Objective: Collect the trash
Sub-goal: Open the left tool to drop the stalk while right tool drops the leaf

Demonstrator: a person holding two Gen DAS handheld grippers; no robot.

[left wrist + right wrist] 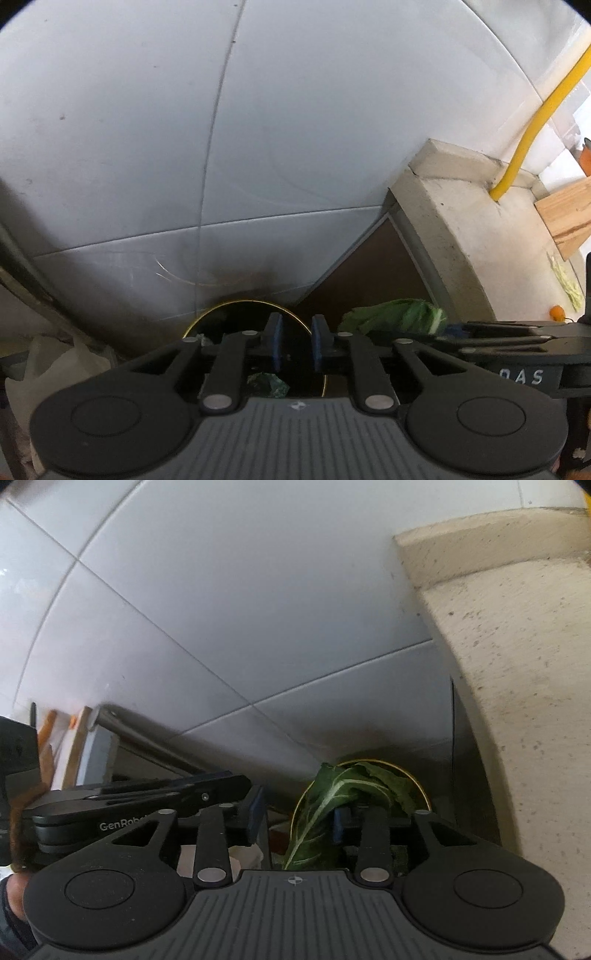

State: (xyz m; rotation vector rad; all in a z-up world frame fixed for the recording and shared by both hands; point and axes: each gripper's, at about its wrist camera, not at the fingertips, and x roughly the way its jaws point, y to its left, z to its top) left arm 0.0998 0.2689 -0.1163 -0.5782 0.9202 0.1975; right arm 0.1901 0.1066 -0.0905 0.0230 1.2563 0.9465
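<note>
Over the bin: both your grippers hang above the dark, gold-rimmed trash bin (255, 306) that stands against the tiled wall (147, 147), pointing steeply down into it.
Left gripper (295, 347): jaws a narrow gap apart, blue pads facing each other with nothing between them; a crumpled green scrap (267, 384) already lies in the bin below.
Right gripper (297, 821): jaws standing apart; the leafy green (332, 794) lies across the gap toward the 1 o'clock finger, and you cannot tell whether a pad touches it, but it is not clamped.
Task's thing: the leafy green sits over the bin's mouth, its pale rib running down toward 7 o'clock in the right wrist view; from the left wrist view it shows at 3 o'clock of the bin rim, just ahead of your right gripper.
Step in hand: by my reading, the drop, with the leaf let go over the bin.
Next move: check the leaf falls clear inside and does not hang on the rim or a finger; shake it free if it clings, then lift both grippers out.
Leftovers: pale green shreds (565, 280) and an orange bit (556, 312) lie on the counter (461, 229) at 3 o'clock, likely next.
</note>
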